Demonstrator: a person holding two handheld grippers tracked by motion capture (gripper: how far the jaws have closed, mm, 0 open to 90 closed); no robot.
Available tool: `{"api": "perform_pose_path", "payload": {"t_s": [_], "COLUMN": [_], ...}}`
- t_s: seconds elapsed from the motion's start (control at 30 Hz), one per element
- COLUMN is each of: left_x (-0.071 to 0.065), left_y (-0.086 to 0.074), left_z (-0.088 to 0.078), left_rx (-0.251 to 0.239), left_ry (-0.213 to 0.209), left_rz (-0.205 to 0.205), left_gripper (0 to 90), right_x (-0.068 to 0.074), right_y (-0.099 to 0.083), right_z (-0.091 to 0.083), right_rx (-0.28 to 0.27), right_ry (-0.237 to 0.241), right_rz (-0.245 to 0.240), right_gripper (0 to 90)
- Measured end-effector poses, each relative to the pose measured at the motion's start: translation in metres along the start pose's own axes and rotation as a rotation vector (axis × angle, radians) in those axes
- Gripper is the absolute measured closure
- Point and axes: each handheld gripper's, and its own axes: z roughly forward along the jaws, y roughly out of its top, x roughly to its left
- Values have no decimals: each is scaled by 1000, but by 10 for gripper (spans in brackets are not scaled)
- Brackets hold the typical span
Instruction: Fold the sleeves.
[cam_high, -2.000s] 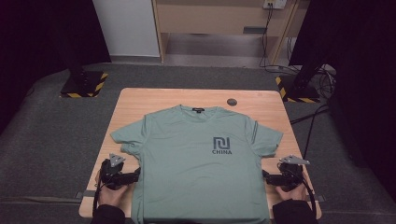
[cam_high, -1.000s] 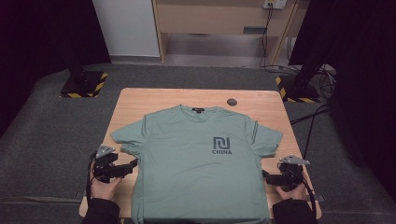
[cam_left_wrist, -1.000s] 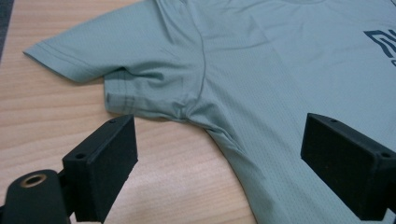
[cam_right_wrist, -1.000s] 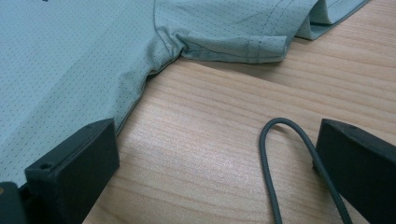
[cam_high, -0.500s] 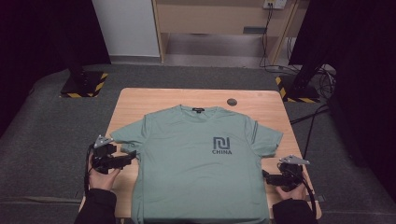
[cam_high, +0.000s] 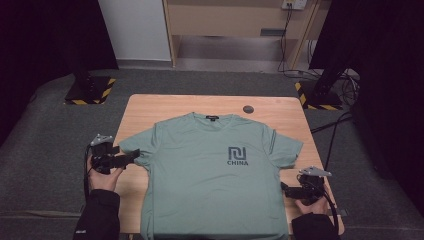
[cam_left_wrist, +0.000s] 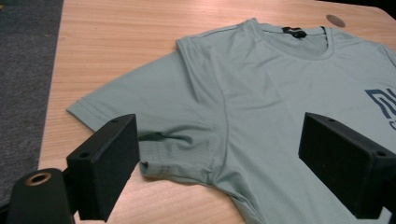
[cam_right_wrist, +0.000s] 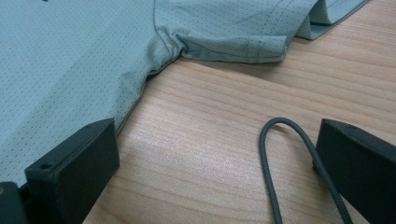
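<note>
While the green T-shirt (cam_high: 215, 175) is lying flat and face up across the middle of the wooden table (cam_high: 165, 106), collar toward the far edge and hem at my side, I am judging that the work in hand is the opening of a fold, with neither side of the cloth gripped yet. Its left sleeve (cam_left_wrist: 135, 105) is spreading out toward the table's left edge, and its right sleeve (cam_right_wrist: 233, 44) is lying doubled under itself beside the bare wood.

I am holding my left gripper (cam_high: 131, 159) just off the left sleeve's cuff, jaws spread wide with nothing between them; in the left gripper view the sleeve and armpit seam are sitting ahead of the two black jaws, untouched. My right gripper (cam_high: 286, 189) is resting low by the shirt's right side seam, jaws likewise spread and empty, one jaw lying at the cloth's edge and the other out over the wood, where a loop of grey cable (cam_right_wrist: 285, 158) is trailing between them.

Next, I am expecting to bring the left jaws down and forward over the sleeve's edge so that one slips under the fabric, then close on a single layer. The thin knit is likely to bunch or slide, so the approach is calling for a low, flat angle.

Beyond the collar, a small dark disc (cam_high: 248, 109) is sitting near the far edge.
</note>
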Motion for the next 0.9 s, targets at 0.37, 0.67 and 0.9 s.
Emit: {"api": "perform_pose_path", "payload": {"t_s": [0.37, 0.67, 0.9], "left_x": [12, 23, 43], "left_y": [4, 3, 0], "left_z": [26, 42, 57], "left_rx": [51, 49, 56], "left_ry": [33, 53, 65], "left_rz": [-23, -55, -106], "left_gripper": [134, 159, 178], "right_x": [0, 0, 0], "right_y": [0, 0, 0], "right_z": [0, 0, 0], "right_rx": [-2, -2, 0], "right_ry": [0, 0, 1], "right_rz": [1, 1, 1], "right_gripper": [4, 5, 5]}}
